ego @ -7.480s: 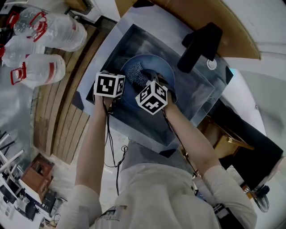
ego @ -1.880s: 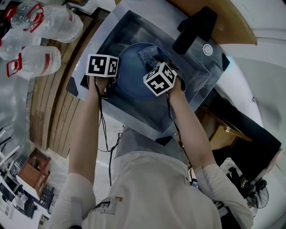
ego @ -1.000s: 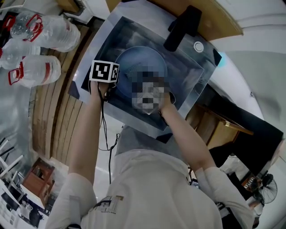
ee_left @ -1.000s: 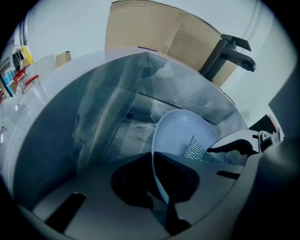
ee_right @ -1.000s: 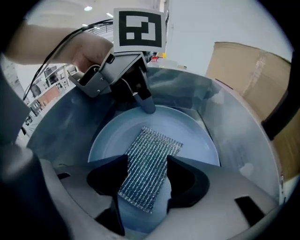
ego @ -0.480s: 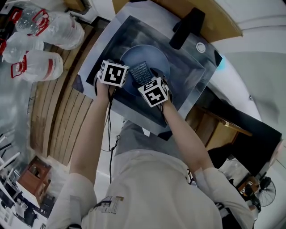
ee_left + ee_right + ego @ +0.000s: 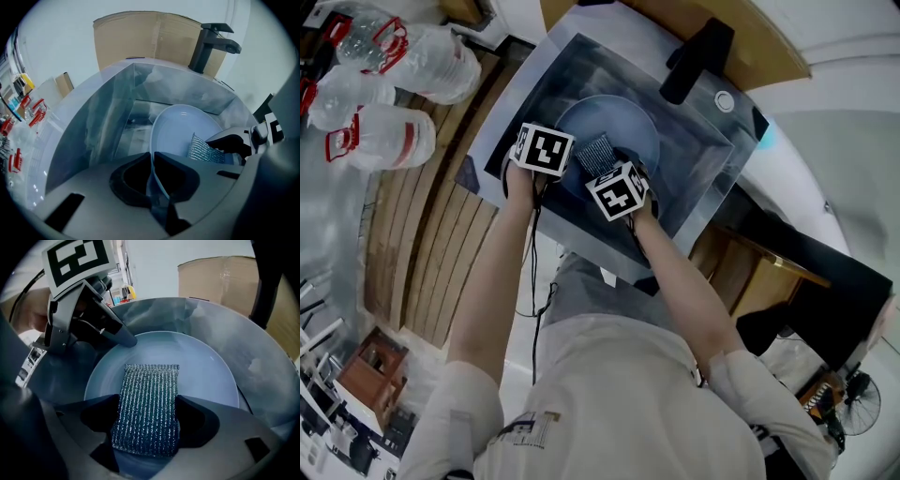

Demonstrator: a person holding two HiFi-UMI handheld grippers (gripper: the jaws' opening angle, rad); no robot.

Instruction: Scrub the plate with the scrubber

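Note:
A pale blue plate (image 7: 628, 127) leans tilted in the steel sink (image 7: 698, 183). My left gripper (image 7: 152, 157) is shut on the near left rim of the plate (image 7: 180, 131), the thin edge pinched between its black pads. The silver mesh scrubber (image 7: 147, 404) lies flat on the plate (image 7: 206, 366), between the wide-spread jaws of my right gripper (image 7: 146, 416). It looks unsqueezed, its sides level with the pads. In the head view, both marker cubes sit side by side at the plate's near edge, with the scrubber (image 7: 595, 152) just beyond them.
A black faucet (image 7: 698, 58) rises at the sink's far side, backed by a cardboard sheet (image 7: 140, 37). Several clear water bottles (image 7: 389, 136) with red handles lie on the floor at the left. Steep sink walls enclose the plate.
The scrubber sat at the plate's far side two seconds ago and now lies nearer the left cube. Over the last half second both grippers have hardly moved.

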